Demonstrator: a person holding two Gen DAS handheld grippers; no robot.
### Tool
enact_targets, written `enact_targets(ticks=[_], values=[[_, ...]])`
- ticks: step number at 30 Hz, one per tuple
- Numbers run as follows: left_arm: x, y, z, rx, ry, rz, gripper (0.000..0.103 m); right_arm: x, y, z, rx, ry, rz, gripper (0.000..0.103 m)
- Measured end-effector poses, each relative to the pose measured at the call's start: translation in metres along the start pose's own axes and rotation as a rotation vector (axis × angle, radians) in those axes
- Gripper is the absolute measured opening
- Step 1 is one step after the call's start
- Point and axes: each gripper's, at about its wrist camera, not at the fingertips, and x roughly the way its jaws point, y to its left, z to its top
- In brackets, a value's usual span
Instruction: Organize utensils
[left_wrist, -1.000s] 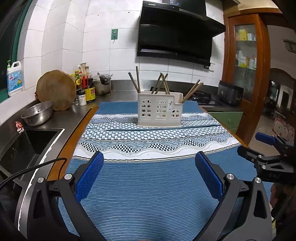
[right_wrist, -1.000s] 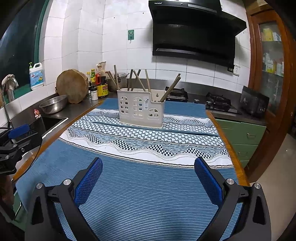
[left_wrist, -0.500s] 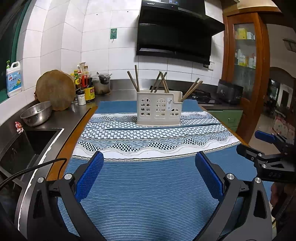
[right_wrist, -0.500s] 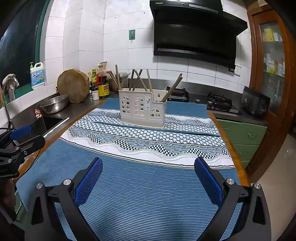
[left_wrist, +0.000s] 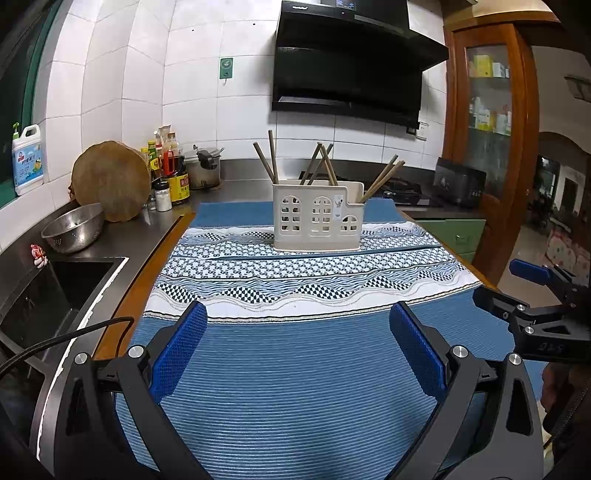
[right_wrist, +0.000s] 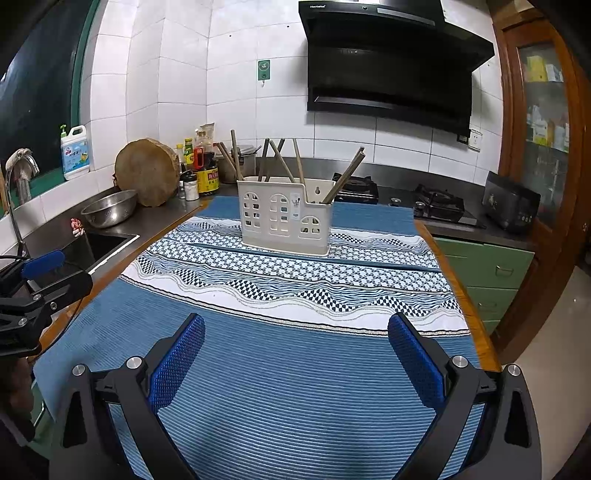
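Both claws are hovering low over the near end of the worktop (left_wrist: 122, 306), each with its fingers spread wide and gripping nothing: the left claw (left_wrist: 299, 350) and the right claw (right_wrist: 295, 350). The cream utensil holder (left_wrist: 317, 218) is standing upright on the patterned band of the blue cloth (left_wrist: 295, 387), well apart from both claws. Wooden chopsticks (left_wrist: 325, 164) are leaning in its compartments, tips upward. A steel colander (left_wrist: 74, 227) is sitting beside the sink (left_wrist: 55, 288).
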Motion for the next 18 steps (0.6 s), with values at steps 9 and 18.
enact_targets(ticks=[9, 18], values=[[-0.0003, -0.0007, -0.0004, 0.013, -0.015, 0.019, 0.098, 0.0011, -0.0015, -0.0011, 0.003, 0.002, -0.001, 0.096], [-0.0008, 0.0012, 0.0002, 0.004, -0.014, 0.010, 0.098, 0.0020, -0.0028, -0.0011, 0.005, 0.004, -0.002, 0.096]])
